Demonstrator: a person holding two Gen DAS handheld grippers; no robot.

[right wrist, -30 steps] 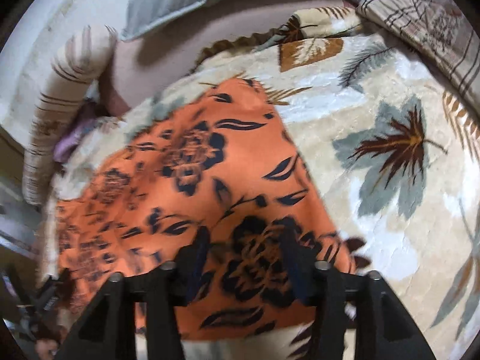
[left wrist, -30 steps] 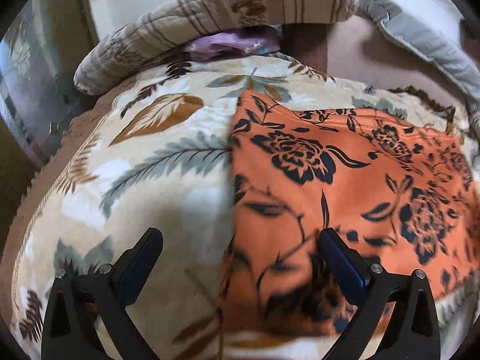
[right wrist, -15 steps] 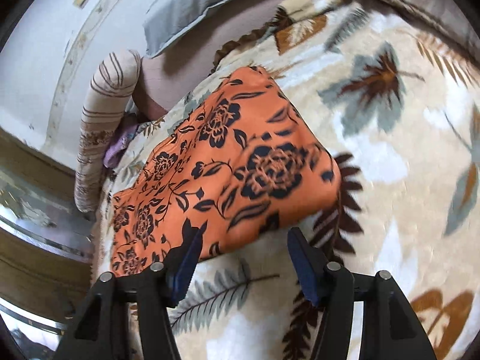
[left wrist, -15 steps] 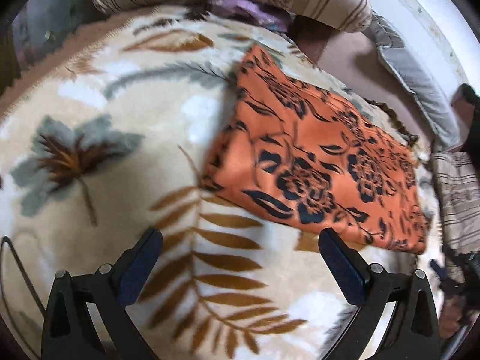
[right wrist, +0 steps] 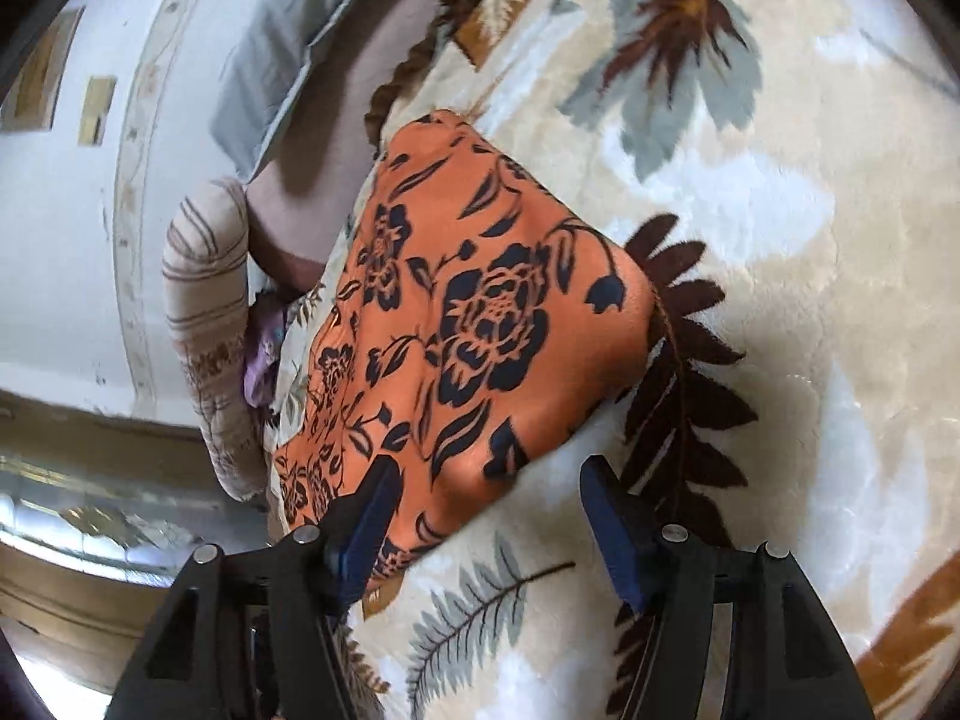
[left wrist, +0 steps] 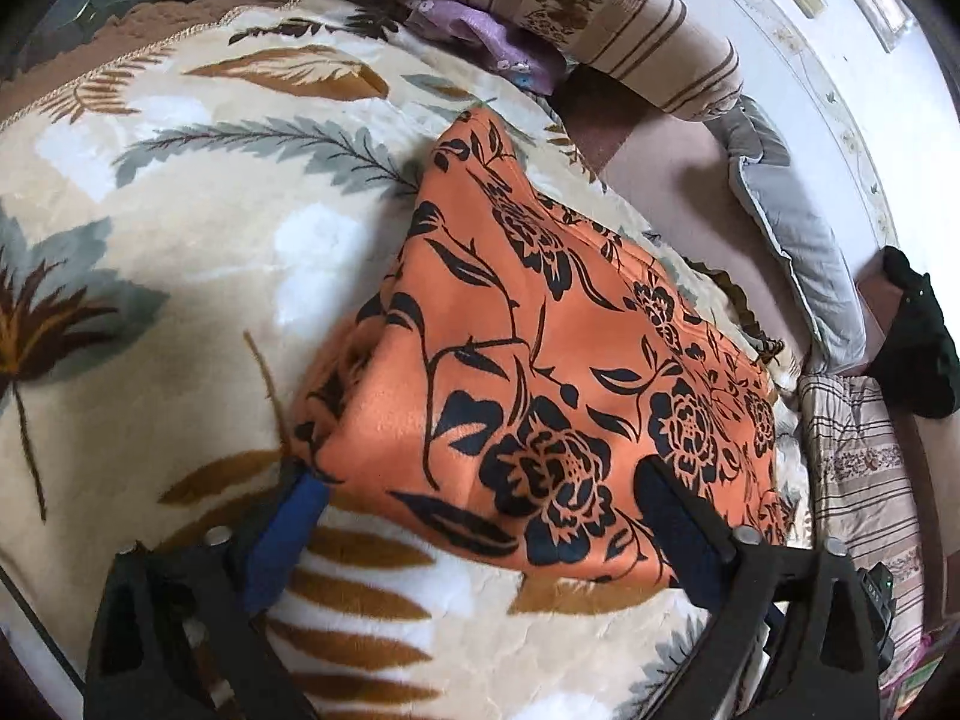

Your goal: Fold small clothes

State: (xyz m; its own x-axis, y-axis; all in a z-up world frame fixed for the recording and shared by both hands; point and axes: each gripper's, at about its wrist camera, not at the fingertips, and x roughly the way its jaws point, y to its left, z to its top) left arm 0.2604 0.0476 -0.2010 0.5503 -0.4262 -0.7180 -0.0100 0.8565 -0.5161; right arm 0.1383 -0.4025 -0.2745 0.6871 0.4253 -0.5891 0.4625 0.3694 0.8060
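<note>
— Tongs first: the left gripper [left wrist: 480,516] stands spread wide with nothing between its pads. Its left pad sits at the near left corner of the orange floral garment [left wrist: 540,372] and its right pad lies over the near hem. Whether either actually touches the cloth, I cannot tell.

— And the other pair?

— The right gripper [right wrist: 486,510] is parted too, less widely, and holds nothing. The garment [right wrist: 468,324] lies ahead of it and to its left; the left pad overlaps the near edge, while the right pad hangs over bare blanket.

— How would that cloth handle, do you think?

— Soft, light and limp, I would say, already doubled into a thick pad, since layers show at the corner by the left tongs. It may slide on itself, so I would pinch all layers at the near corners.

— Room to move?

— Plenty of leaf-print blanket [left wrist: 180,276] to the left of the left tongs and to the right of the right ones. Beyond the garment's far edge it is tighter: a striped bolster [left wrist: 600,18], purple cloth [left wrist: 480,36] and a grey pillow [left wrist: 798,240] crowd there.
</note>
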